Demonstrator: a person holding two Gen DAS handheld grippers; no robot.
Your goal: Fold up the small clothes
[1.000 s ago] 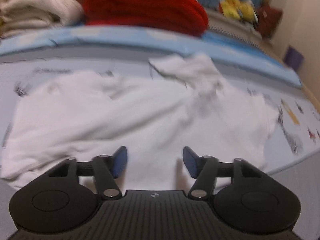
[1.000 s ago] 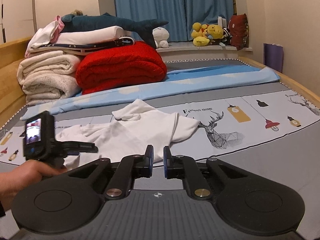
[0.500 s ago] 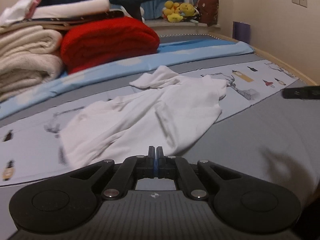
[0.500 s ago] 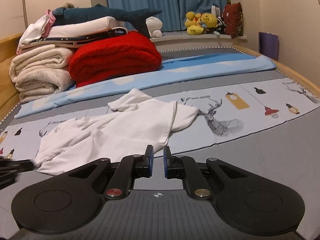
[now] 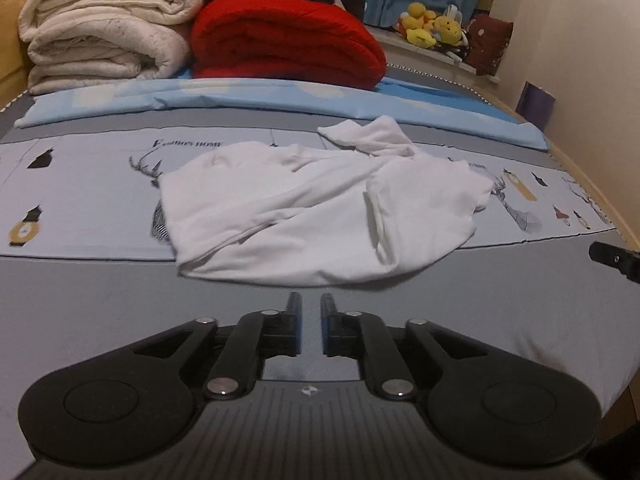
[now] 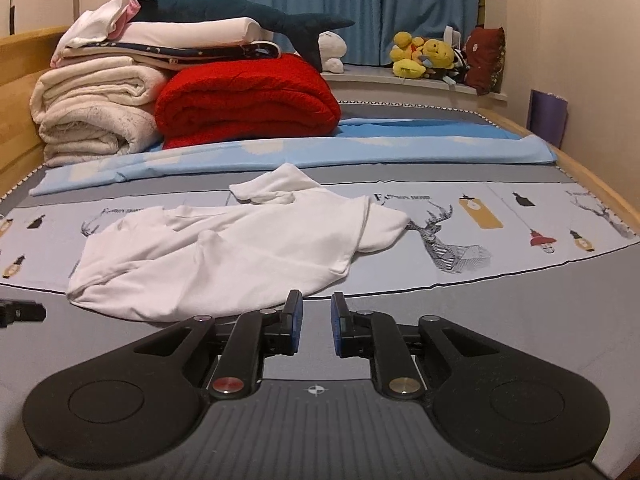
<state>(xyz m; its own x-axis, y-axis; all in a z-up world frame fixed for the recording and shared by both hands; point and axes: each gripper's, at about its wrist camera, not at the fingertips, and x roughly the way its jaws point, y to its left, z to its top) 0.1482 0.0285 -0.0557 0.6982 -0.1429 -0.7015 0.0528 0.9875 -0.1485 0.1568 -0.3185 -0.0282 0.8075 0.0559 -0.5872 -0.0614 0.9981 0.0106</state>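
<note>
A small white garment [image 5: 320, 208] lies crumpled and partly folded on the bed sheet; it also shows in the right wrist view [image 6: 224, 252]. My left gripper [image 5: 311, 322] hovers just short of its near hem, with the jaws a narrow gap apart and nothing between them. My right gripper [image 6: 317, 326] sits near the garment's near right hem, with the jaws slightly apart and empty. The tip of the right gripper shows at the right edge of the left wrist view [image 5: 616, 258], and the left gripper's tip shows at the left edge of the right wrist view [image 6: 20, 312].
A red folded blanket [image 6: 248, 104] and a stack of cream blankets [image 6: 96, 116] stand at the back of the bed. A light blue sheet [image 6: 320, 148] lies behind the garment. Plush toys [image 6: 424, 56] sit on the window sill. The wooden bed edge [image 6: 600, 196] runs on the right.
My left gripper shut, drew back from above the garment and opened a narrow gap again. My right gripper opened slightly. The garment lies flatter and more spread.
</note>
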